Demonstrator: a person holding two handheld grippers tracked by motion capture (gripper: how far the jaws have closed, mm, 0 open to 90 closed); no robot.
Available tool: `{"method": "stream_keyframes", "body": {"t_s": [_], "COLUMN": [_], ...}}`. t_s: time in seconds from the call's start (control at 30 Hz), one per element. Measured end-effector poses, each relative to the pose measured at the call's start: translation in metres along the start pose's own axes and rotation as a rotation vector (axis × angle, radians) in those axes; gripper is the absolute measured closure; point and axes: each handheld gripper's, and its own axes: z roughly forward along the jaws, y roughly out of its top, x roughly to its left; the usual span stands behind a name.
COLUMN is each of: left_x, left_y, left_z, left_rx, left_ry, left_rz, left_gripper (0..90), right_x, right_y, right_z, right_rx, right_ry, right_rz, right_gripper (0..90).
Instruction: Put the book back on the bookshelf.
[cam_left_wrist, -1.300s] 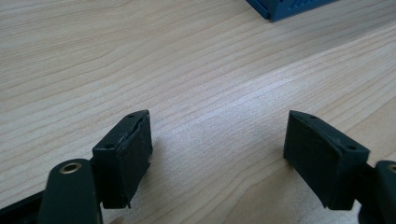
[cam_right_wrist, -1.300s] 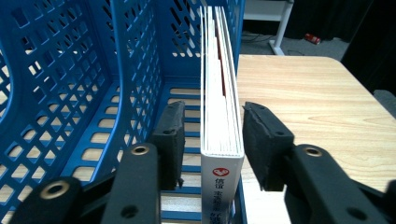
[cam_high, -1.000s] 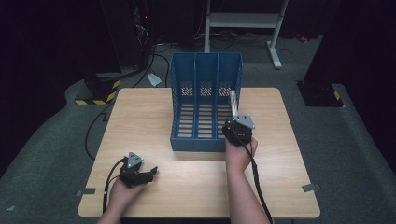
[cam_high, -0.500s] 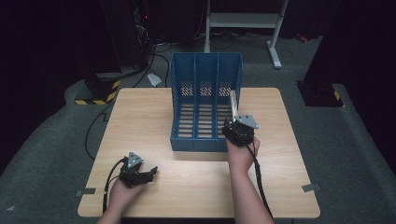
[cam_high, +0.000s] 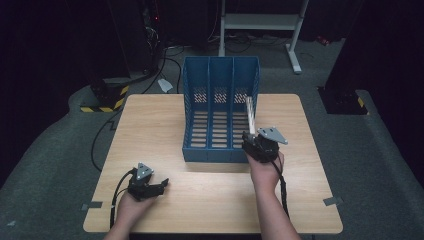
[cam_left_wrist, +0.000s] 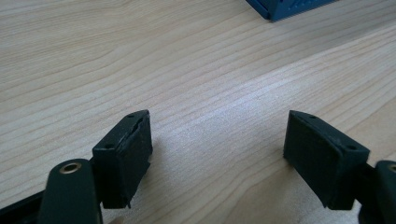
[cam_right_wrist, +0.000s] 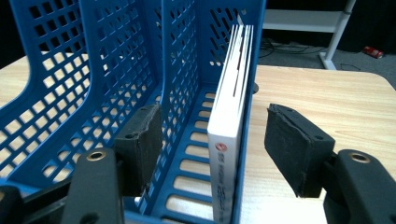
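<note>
The wooden table (cam_high: 150, 130) carries a blue file rack (cam_high: 220, 112) with three slots, standing just ahead of the right gripper (cam_high: 252, 142). In the right gripper view the rack's right-hand slot runs straight away between the two pads; the left pad (cam_right_wrist: 140, 147) sits over the slot's left divider, the right pad (cam_right_wrist: 292, 147) hangs outside the rack's right wall. A white book (cam_right_wrist: 231, 121) stands upright in that slot, spine toward the fingers, leaning against the right wall. The jaws have just been opening: the pads stand apart with clear gaps either side of the book and the wall, touching neither.

The step looks like letting go after slotting the book in. To do it well, keep the pads spread and draw the gripper straight back along the slot line, so the right pad does not catch the rack wall and the left pad clears the divider without tipping the book.

The left gripper (cam_high: 150, 187) rests low over bare table, well short of the rack, its fingers (cam_left_wrist: 123, 156) spread wide and empty.
</note>
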Motion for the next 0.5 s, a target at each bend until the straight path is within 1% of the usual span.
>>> {"method": "stream_keyframes", "body": {"t_s": [0.03,0.17,0.33,0.5], "left_x": [0.0,0.0,0.0,0.0], "left_y": [0.0,0.0,0.0,0.0], "left_z": [0.0,0.0,0.0,0.0], "left_rx": [0.0,0.0,0.0,0.0], "left_ry": [0.0,0.0,0.0,0.0], "left_rz": [0.0,0.0,0.0,-0.001], "left_gripper": [23.7,23.7,23.7,23.7], "right_x": [-0.002,-0.012,-0.03,-0.05], "right_y": [-0.001,-0.006,-0.017,-0.032], "right_z": [-0.003,-0.013,-0.024,-0.029], "right_rx": [-0.001,0.005,0.005,0.034], "right_ry": [0.005,0.026,0.017,-0.001], "right_rz": [-0.009,-0.009,-0.008,-0.008], "right_gripper": [36.5,36.5,36.2,35.3]}}
